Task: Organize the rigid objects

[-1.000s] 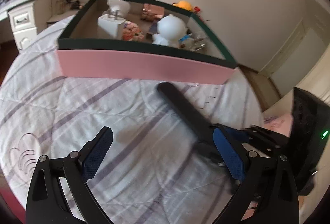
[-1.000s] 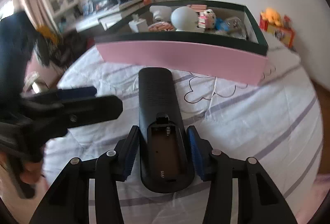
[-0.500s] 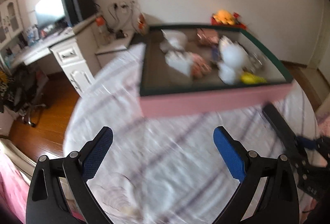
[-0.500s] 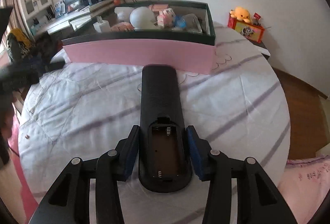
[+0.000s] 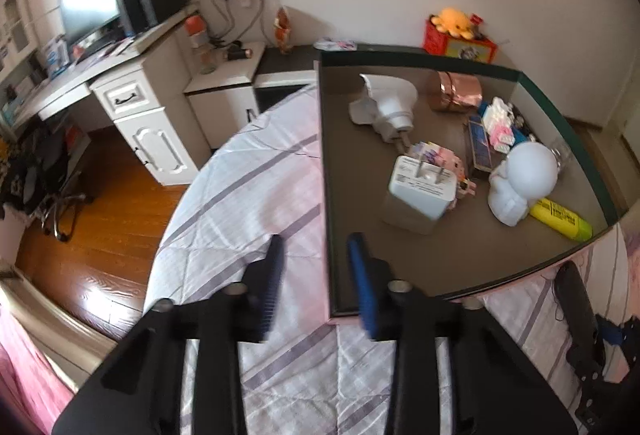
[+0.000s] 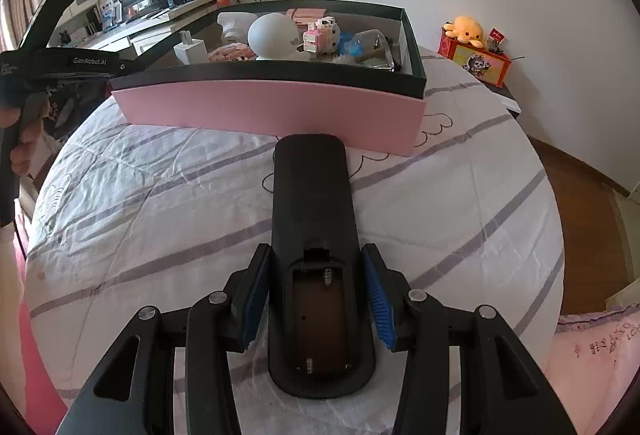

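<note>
My right gripper (image 6: 318, 287) is shut on a black remote (image 6: 312, 195), which lies back up on the bed with its battery bay uncovered. The remote's far end nearly reaches the pink-walled box (image 6: 272, 107). My left gripper (image 5: 316, 275) hovers over the box's near left corner (image 5: 332, 309). Its jaws are closing to a narrow gap with nothing gripped. The box (image 5: 540, 91) holds a white charger (image 5: 420, 191), a white figure (image 5: 520, 179), a yellow highlighter (image 5: 560, 219) and a copper tape roll (image 5: 456, 91). The remote (image 5: 572, 299) shows at lower right there.
The bed's striped quilt (image 6: 160, 215) drops off to wooden floor (image 5: 100, 235) on the left. A white desk (image 5: 132, 99) with a monitor (image 5: 92, 7) stands beyond. A red box with an orange plush toy (image 6: 468, 27) sits right of the box. A hand (image 6: 24, 139) holds the left gripper's body (image 6: 88, 61).
The left gripper swung away from the remote, left and up to the box's corner, and its jaws went from wide to narrow. The right gripper kept its hold on the remote.
</note>
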